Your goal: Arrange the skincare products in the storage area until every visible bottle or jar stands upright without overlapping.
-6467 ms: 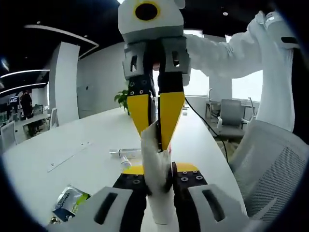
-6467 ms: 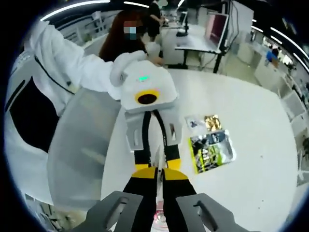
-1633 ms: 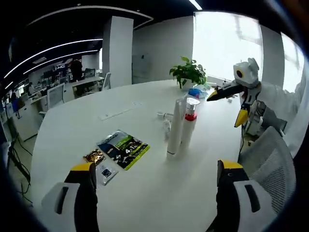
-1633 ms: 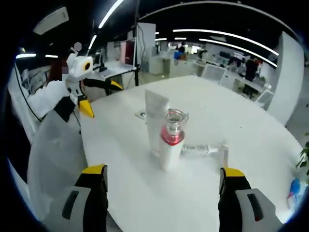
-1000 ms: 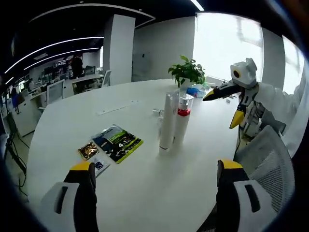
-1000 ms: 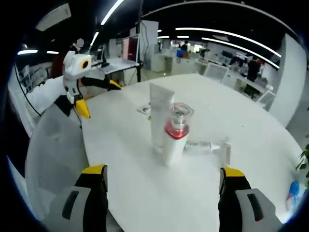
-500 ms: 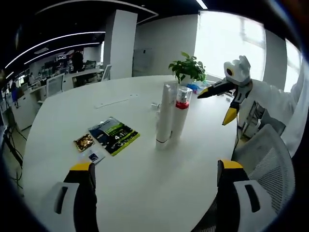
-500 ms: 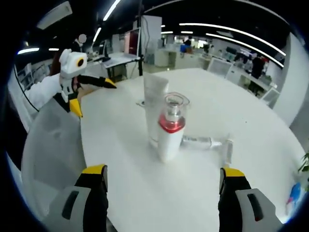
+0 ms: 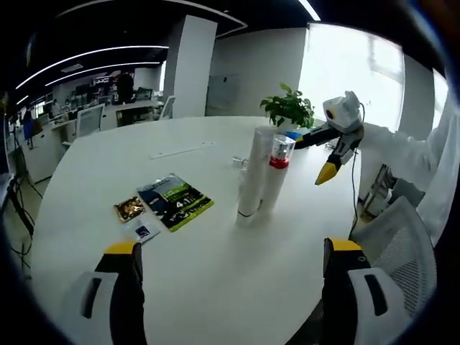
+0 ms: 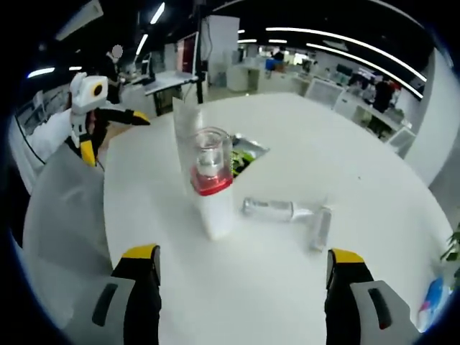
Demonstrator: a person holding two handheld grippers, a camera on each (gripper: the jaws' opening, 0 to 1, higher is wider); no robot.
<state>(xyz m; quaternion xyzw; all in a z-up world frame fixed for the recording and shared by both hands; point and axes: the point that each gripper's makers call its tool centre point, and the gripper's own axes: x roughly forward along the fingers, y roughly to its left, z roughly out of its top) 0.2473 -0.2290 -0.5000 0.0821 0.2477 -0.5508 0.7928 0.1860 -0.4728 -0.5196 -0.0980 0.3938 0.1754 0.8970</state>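
A white tube (image 9: 250,174) stands upright on the white table (image 9: 215,287), touching a white bottle (image 9: 275,176) with a red band and clear cap. The right gripper view has the bottle (image 10: 212,185) in front and the tube (image 10: 185,118) behind it. Two small tubes (image 10: 277,209) (image 10: 320,227) lie flat to the bottle's right. My left gripper (image 9: 232,246) is open and empty, well back from the pair; it appears across the table (image 10: 97,108). My right gripper (image 10: 242,253) is open and empty too, and it hangs beside the bottle (image 9: 320,147).
A green-black sachet (image 9: 175,201) and two small packets (image 9: 130,209) (image 9: 141,231) lie left of the tube. A potted plant (image 9: 290,108) stands at the far edge. A mesh chair (image 9: 392,244) sits at the table's right edge. A person's white sleeve (image 9: 402,154) holds the right gripper.
Both grippers, earlier shut on the white tube, have let it go and drawn back open. The tube now stands beside the bottle. The right view has swung right.
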